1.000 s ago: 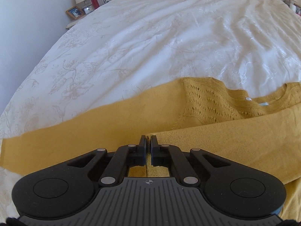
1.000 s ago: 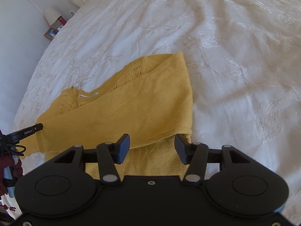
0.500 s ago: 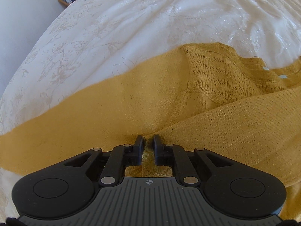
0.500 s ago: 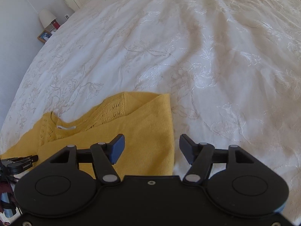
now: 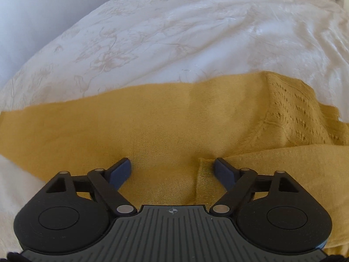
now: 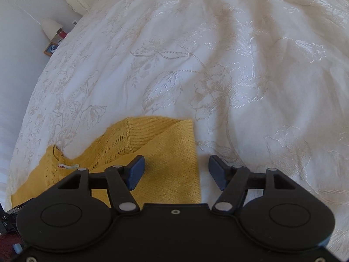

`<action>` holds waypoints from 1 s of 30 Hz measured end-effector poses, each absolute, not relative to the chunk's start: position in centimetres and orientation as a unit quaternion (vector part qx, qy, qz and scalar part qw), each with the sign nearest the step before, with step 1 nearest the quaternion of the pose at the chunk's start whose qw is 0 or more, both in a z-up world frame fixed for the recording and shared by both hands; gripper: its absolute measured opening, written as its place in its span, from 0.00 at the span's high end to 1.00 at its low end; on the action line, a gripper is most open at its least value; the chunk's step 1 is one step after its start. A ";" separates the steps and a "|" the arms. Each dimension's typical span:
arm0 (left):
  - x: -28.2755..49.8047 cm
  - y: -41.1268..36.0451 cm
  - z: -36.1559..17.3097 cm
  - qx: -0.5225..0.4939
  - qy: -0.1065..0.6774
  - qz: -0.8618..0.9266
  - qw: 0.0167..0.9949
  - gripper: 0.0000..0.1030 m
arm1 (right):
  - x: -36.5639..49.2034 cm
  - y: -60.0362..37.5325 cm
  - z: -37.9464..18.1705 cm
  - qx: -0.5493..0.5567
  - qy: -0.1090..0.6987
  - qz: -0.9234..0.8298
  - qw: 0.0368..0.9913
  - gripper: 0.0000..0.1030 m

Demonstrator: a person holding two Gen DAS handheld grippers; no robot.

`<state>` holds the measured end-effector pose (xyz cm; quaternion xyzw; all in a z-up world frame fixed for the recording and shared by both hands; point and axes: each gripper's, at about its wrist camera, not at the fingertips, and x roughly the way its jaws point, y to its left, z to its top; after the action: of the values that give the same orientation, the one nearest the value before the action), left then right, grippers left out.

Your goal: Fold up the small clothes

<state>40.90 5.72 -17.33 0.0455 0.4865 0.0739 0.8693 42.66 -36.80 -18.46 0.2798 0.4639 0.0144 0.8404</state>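
Below the left gripper (image 5: 172, 168), spread wide, the sweater (image 5: 165, 118) is lying crosswise on the bed (image 5: 196, 32); right gripper (image 6: 175, 170), also spread, is straddling its edge.

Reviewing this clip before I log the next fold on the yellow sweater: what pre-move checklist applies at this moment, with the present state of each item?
1. Left gripper open, gripping nothing: ok.
2. Right gripper open, gripping nothing: ok.
3. Yellow sweater lies on the white bedspread: ok.
4. Sleeve folded across the body: ok.
5. Sweater's right edge sits between the right gripper's fingers, ready to grasp: ok.
6. Hem end aligned: cannot tell, out of view.
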 end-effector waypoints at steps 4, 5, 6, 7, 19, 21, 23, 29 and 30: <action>41.4 6.1 -17.2 0.033 0.497 0.072 0.864 0.15 | 43.2 -36.2 -18.5 0.278 0.469 0.030 0.838 0.51; 41.5 5.9 -17.3 0.041 0.496 0.072 0.864 0.14 | 43.4 -36.0 -18.4 0.272 0.471 0.029 0.839 0.53; 41.4 5.7 -17.3 0.046 0.495 0.073 0.865 0.14 | 43.5 -35.7 -18.2 0.264 0.473 0.030 0.840 0.56; 41.4 5.6 -17.3 0.048 0.494 0.075 0.865 0.14 | 43.5 -35.3 -17.9 0.252 0.473 0.035 0.843 0.73; 41.3 5.2 -16.1 0.069 0.492 0.073 0.865 0.14 | 43.7 -34.9 -16.8 0.171 0.482 -0.025 0.859 0.74; 40.8 5.0 -15.4 0.073 0.480 0.069 0.871 0.14 | 43.1 -34.8 -16.1 0.173 0.471 -0.030 0.864 0.55; 40.1 4.8 -14.5 0.069 0.468 0.064 0.879 0.14 | 42.1 -34.9 -15.3 0.171 0.458 -0.034 0.872 0.38; 37.4 4.6 -12.6 0.019 0.467 0.049 0.882 0.14 | 38.7 -35.5 -13.5 0.192 0.438 -0.038 0.877 0.28; 36.9 4.6 -12.4 0.010 0.470 0.047 0.881 0.14 | 38.1 -35.4 -13.3 0.196 0.436 -0.038 0.878 0.28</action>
<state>36.86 4.64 -12.41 0.0095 0.4698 0.0467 0.8815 38.11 -35.44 -13.33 0.1958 0.4361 -0.0377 0.8775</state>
